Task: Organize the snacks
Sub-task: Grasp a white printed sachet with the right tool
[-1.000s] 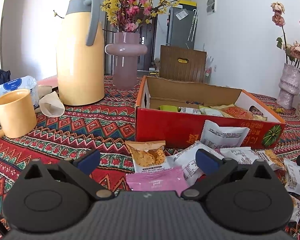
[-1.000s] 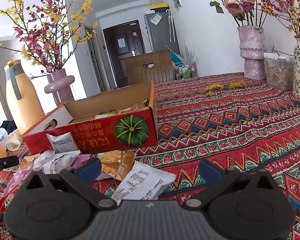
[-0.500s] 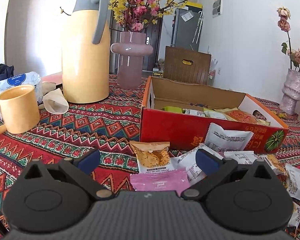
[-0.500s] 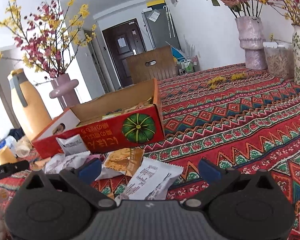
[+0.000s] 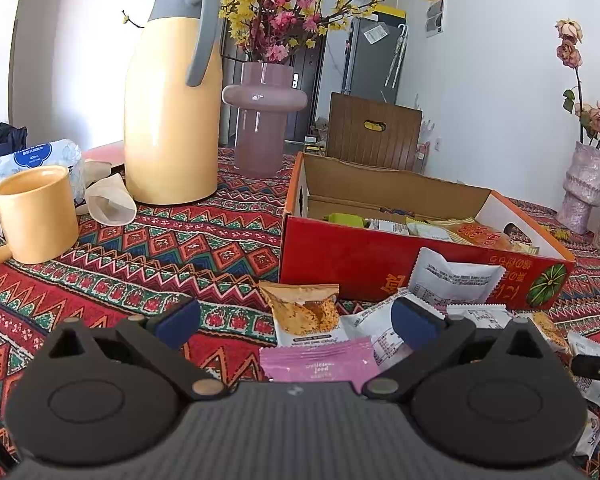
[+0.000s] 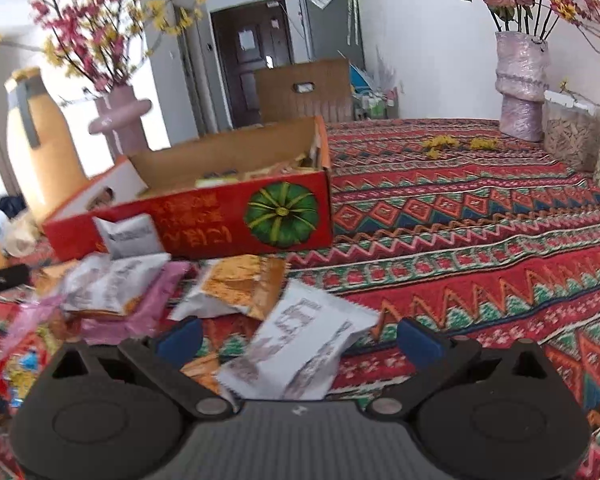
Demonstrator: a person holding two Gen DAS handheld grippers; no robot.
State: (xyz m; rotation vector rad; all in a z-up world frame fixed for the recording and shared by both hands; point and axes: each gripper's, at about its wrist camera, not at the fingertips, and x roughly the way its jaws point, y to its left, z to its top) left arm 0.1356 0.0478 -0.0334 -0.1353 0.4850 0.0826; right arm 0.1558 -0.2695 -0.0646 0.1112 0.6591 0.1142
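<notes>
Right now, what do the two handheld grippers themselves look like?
Both match. The left gripper and right gripper each have a ribbed dark-grey body, two round black discs, black linkage arms with silver pivots, and blue fingertip pads.

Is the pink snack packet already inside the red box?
No, the pink snack packet lies on the tablecloth between the left gripper's open fingers, outside the red box.

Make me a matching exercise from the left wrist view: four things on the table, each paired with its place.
Things:
1. yellow ceramic mug
2. pink snack packet
3. white snack packet
4. pink glass vase

Places:
A. leaning on the red cardboard box
B. between the open left gripper's fingers
C. far left
D. right of the yellow thermos jug

Pairs: 1-C, 2-B, 3-A, 4-D
</notes>
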